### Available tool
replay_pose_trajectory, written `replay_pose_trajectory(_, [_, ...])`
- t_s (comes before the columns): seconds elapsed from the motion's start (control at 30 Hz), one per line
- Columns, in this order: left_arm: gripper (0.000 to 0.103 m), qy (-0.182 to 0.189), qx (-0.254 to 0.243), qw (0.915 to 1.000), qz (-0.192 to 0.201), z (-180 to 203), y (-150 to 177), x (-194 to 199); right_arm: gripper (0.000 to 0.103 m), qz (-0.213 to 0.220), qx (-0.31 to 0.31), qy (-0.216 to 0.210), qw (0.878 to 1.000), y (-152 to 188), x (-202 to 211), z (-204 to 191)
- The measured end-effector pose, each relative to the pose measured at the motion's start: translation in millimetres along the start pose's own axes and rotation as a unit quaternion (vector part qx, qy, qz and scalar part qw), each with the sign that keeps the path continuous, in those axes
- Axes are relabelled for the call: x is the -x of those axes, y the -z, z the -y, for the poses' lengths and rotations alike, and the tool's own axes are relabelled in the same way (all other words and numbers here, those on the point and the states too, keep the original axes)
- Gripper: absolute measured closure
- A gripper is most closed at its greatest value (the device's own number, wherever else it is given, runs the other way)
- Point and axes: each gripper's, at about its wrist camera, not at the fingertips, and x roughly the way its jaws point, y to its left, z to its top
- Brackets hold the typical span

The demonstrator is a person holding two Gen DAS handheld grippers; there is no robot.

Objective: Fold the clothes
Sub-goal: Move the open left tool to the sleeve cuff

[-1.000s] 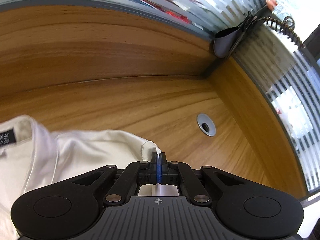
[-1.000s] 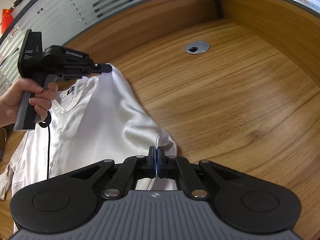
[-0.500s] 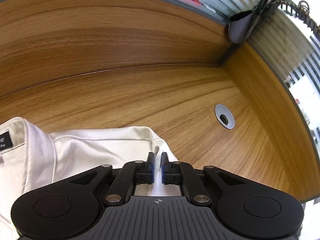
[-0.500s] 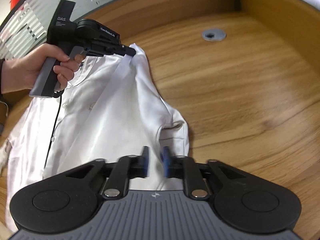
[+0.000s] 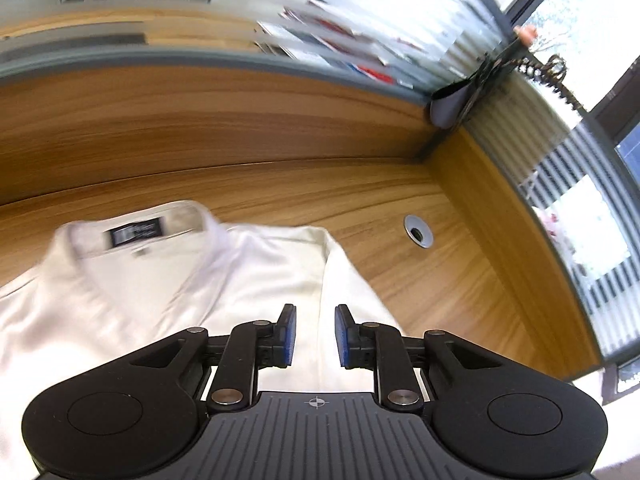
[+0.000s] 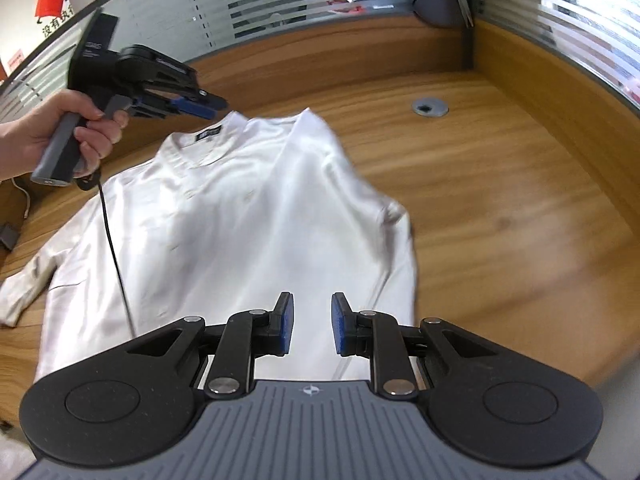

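Note:
A white satin shirt (image 6: pixel 248 216) lies on the wooden desk (image 6: pixel 500 208), collar away from me, its right side folded over onto the body. The shirt also shows in the left wrist view (image 5: pixel 248 280), with a dark neck label (image 5: pixel 136 234). My left gripper (image 5: pixel 315 334) is open and empty above the folded shoulder edge; in the right wrist view it (image 6: pixel 200 106) hovers above the collar, held in a hand. My right gripper (image 6: pixel 312 322) is open and empty above the shirt's lower right part.
A round metal cable grommet (image 6: pixel 430 107) sits in the desk beyond the shirt, also seen in the left wrist view (image 5: pixel 418 231). Wooden partition walls (image 5: pixel 200 120) with frosted glass enclose the desk's back and right. A grey pouch (image 6: pixel 440 2) hangs at the corner.
Both grippers have opened and let go of the shirt's right side, which now lies folded on the body. Both have lifted and drawn back from the cloth.

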Motion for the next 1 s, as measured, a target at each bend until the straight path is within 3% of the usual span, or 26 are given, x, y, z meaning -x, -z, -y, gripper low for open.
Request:
replay_pose_trajectory(0.13, [0.072,-0.004,-0.009,0.9999,0.011,-15.9,17.5,49.2,0.08,-0.012,-0.021,0.017,1.0,30.3,27.8,-35.6])
replay_pose_trajectory(0.27, [0.072,-0.012,-0.03,0.9993,0.021,-34.9,41.9,98.3,0.079,-0.014,-0.028,0.033,0.999,65.8,49.1,-76.1])
replay_pose_trajectory(0.57, [0.071,-0.029,-0.019,0.9994,0.005,-77.8,100.8,162.4,0.078,-0.018,-0.038,0.049,0.998,121.9,72.1,-151.7])
replay_pose_trajectory(0.83, [0.07,-0.083,-0.023,0.9963,0.001,-110.1,171.4,199.5,0.078,-0.025,-0.021,0.035,0.999,134.3,78.5,-199.8])
replay_pose_trajectory(1.0, [0.061,-0.147,-0.018,0.9887,0.025,-139.2,212.2,228.6,0.078,-0.022,-0.003,0.026,0.999,125.2,81.6,-218.6])
